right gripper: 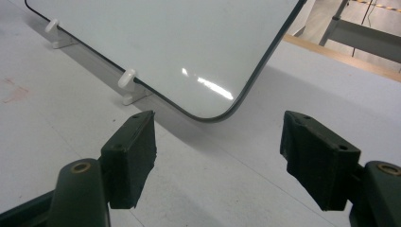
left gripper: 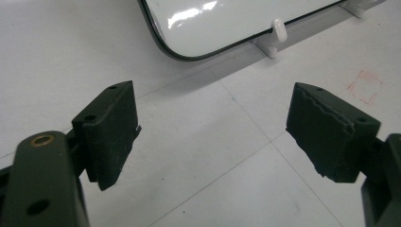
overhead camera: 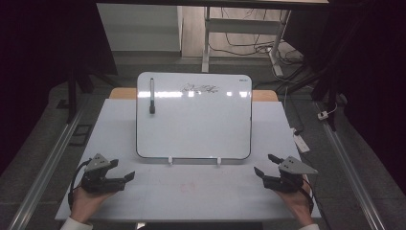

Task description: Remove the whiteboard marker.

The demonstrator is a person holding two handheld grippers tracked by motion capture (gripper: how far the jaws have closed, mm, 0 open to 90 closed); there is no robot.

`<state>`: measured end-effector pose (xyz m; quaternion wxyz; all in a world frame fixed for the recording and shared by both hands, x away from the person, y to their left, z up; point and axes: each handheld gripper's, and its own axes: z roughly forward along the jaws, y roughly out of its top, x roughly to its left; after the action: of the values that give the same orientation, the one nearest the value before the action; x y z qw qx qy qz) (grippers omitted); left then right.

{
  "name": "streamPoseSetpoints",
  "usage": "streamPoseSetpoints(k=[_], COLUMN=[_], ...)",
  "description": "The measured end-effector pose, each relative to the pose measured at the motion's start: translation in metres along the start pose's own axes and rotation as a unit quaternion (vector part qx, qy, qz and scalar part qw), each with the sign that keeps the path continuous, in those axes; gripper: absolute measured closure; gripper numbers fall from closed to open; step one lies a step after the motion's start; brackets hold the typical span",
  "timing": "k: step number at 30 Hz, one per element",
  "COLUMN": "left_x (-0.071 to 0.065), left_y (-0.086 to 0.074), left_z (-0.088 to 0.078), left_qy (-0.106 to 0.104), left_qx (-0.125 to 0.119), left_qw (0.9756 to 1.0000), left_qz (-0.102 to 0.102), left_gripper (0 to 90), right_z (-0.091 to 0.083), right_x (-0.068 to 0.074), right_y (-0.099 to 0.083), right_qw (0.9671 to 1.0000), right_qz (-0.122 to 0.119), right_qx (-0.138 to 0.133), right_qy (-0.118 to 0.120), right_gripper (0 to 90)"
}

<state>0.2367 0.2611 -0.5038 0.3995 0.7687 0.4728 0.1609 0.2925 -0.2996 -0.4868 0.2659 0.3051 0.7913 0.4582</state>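
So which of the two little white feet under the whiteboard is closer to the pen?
The left foot. It sits under the whiteboard's left half, the same side where the pen is stuck; the other foot is further right.

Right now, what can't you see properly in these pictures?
- Scribble at the top of the whiteboard, high view: too small and washed by glare to read.
- Marker on the board, high view: too small to tell whether it is capped.
- Board's upper part, left gripper view: cut off by the top edge.
- Room's sides, high view: too dark to make out.
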Motion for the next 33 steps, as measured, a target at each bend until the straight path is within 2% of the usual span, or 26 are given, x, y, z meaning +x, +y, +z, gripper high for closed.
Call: streamPoseSetpoints(k=[13,19,25,27,28,29,30,31,33], left_x=[-0.001,-0.003,-0.004,-0.003,-0.002,-0.002,0.0,0.0,0.002], left_y=[0.001,0.012,0.042,0.056,0.071,0.071,0.088,0.088,0.105], left_z=[-0.003,-0.009,-0.012,-0.012,-0.01,-0.01,-0.009,-0.009,-0.007], left_qy=[0.001,-0.002,0.004,0.001,0.0,0.0,0.002,0.002,0.002], left_qx=[-0.004,-0.015,-0.032,-0.039,-0.043,-0.043,-0.047,-0.047,-0.053], left_qw=[1.0,0.9999,0.9994,0.9992,0.999,0.999,0.9988,0.9988,0.9985], left_qz=[0.002,0.003,0.009,0.007,0.009,0.009,0.01,0.01,0.009], left_gripper=[18.0,18.1,18.2,18.4,18.4,18.5,18.5,18.6,18.8], right_z=[0.002,0.003,0.003,0.004,0.005,0.005,0.005,0.006,0.006], right_x=[0.002,0.002,0.003,0.003,0.003,0.003,0.004,0.005,0.005], right_y=[-0.001,0.001,0.0,0.0,-0.001,-0.001,-0.001,-0.001,-0.002], right_qw=[1.0,1.0,1.0,1.0,0.9999,0.9999,0.9999,0.9999,0.9999], right_qz=[-0.005,-0.003,-0.005,-0.005,-0.007,-0.007,-0.008,-0.007,-0.007], right_qx=[0.005,0.005,0.003,0.006,0.006,0.006,0.007,0.008,0.009], right_qy=[0.001,0.005,0.004,0.005,0.005,0.005,0.005,0.004,0.004], right_gripper=[27.3,27.6,27.6,27.6,27.5,27.5,27.6,27.6,27.6])
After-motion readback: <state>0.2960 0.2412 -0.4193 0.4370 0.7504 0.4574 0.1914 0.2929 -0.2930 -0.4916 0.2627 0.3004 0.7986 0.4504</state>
